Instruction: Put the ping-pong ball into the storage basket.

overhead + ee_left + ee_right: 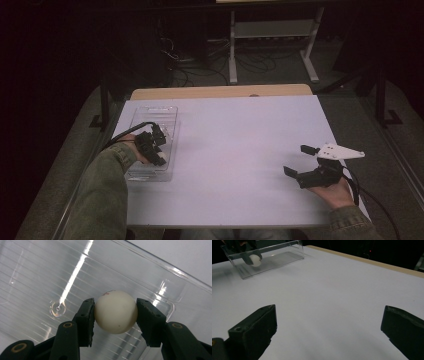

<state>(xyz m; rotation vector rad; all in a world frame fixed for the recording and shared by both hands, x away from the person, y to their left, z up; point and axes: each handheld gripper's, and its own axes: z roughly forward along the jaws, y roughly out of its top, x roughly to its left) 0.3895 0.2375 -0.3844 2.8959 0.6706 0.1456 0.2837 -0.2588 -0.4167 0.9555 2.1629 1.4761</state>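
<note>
Dim room, white-topped counter in the middle of the high view, with a clear plastic tray at its left side where the left gripper has its fingers clamped on a white ping-pong ball just above the tray floor. That ball's probably super light, stiff and slick, so pinching it right across the middle like this looks like the safest hold. The tray walls are the only edges close by, and the right gripper sits at lower right, fingers spread wide with nothing in them and loads of bare counter in between.
</note>
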